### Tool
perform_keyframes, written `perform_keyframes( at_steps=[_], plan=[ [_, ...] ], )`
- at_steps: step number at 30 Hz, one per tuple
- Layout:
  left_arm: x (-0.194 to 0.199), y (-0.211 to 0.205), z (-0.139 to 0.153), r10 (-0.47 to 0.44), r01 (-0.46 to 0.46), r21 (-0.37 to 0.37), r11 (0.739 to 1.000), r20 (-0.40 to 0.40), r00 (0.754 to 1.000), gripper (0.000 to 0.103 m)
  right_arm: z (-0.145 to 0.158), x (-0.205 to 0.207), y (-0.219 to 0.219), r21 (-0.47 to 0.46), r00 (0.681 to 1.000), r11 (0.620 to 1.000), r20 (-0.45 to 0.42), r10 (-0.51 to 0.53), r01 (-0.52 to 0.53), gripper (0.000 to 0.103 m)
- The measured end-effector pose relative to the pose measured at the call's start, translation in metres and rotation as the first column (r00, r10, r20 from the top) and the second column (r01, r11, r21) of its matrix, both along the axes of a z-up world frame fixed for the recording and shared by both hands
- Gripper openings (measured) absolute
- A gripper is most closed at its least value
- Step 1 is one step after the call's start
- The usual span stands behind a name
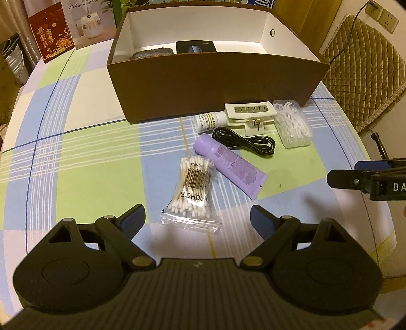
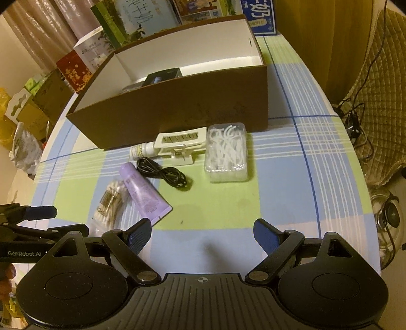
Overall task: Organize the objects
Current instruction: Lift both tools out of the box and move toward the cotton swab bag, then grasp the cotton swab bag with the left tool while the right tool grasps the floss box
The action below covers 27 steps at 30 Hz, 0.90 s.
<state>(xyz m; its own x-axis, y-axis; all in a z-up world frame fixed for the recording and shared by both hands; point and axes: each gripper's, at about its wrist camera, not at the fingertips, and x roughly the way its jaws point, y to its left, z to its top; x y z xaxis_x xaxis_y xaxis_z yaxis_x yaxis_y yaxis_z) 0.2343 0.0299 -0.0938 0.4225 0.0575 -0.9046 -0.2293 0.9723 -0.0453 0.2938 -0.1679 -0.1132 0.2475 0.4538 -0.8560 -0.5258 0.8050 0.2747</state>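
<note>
Brown cardboard box (image 1: 215,83): already holding a black carton (image 1: 196,46) and a grey item. Six articles are still waiting on the checked desk (image 1: 88,157) (cotton-swab bag (image 1: 192,190) nearest). Left gripper (image 1: 198,218) and right gripper (image 2: 202,232) are hovering wide open, empty.

A checked tablecloth (image 1: 83,152) in blue, green and white squares covers the table. Behind it, in the upper left of the left wrist view, stands a red carton with gold characters (image 1: 50,35), and just beside it a white humidifier carton (image 1: 87,22). At the far upper right — on the wall — sit two power sockets (image 1: 382,14), a dark cord running down from one. Below them is a quilted, tan chair cushion (image 1: 365,71). In the right wrist view, a blue printed carton (image 2: 261,15) shows at the top, and a clear glass jar (image 2: 385,223) sits low at the right edge.
</note>
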Motion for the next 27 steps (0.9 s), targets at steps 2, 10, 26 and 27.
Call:
perform_keyframes(
  at_steps=[2,10,26,27],
  plan=[
    [0.002,0.0,-0.002,-0.001,0.001,0.001,1.0,-0.003,1.0,0.087,-0.002,0.002,-0.001,-0.001,1.0,1.0,0.0,-0.006,0.006,0.085],
    [0.015,0.003,-0.015,-0.007,0.007,0.004,1.0,-0.011,1.0,0.086,-0.006,0.011,-0.003,-0.003,1.0,1.0,0.0,-0.027,0.027,0.085],
    [0.045,0.016,-0.057,-0.052,0.053,0.017,0.998,-0.038,0.998,0.073,-0.015,0.033,-0.014,-0.019,0.995,0.995,-0.009,-0.096,0.096,0.085],
    [0.046,0.016,-0.059,-0.053,0.054,0.018,0.998,-0.04,0.998,0.071,-0.015,0.034,-0.014,-0.02,0.995,0.995,-0.009,-0.1,0.099,0.085]
  ],
)
